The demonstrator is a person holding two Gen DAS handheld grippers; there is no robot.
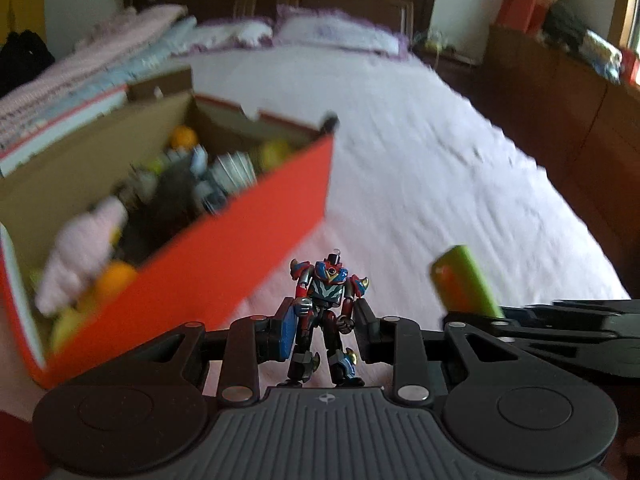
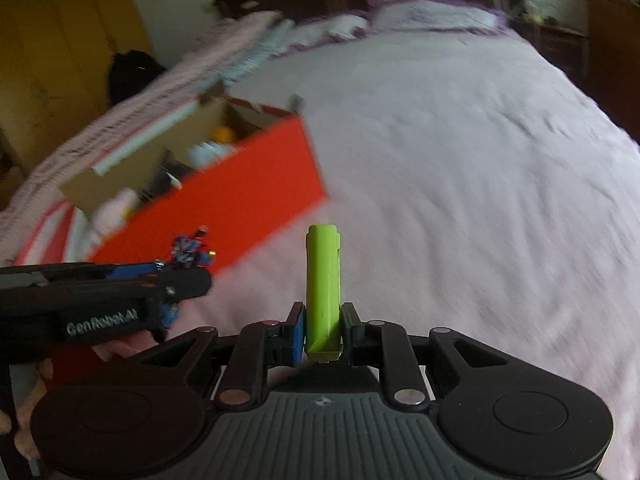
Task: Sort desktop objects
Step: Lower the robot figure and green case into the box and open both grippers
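I carry: left gripper [image 1: 325,330] pinches toy robot [image 1: 326,312], right gripper [image 2: 323,330] pinches green stick [image 2: 323,292]; next, drop both into red box [image 1: 224,256], left of frame.

One toy robot [image 1: 325,316] is showing, and one green stick [image 2: 323,292]. One orange box [image 1: 224,256] is sitting on one bed [image 1: 440,168]; inside it two orange balls [image 1: 183,136] and one pink soft toy [image 1: 84,256] are showing, the rest too blurred to count. Two pillows [image 1: 336,34] are lying at the headboard. Two grippers are appearing.
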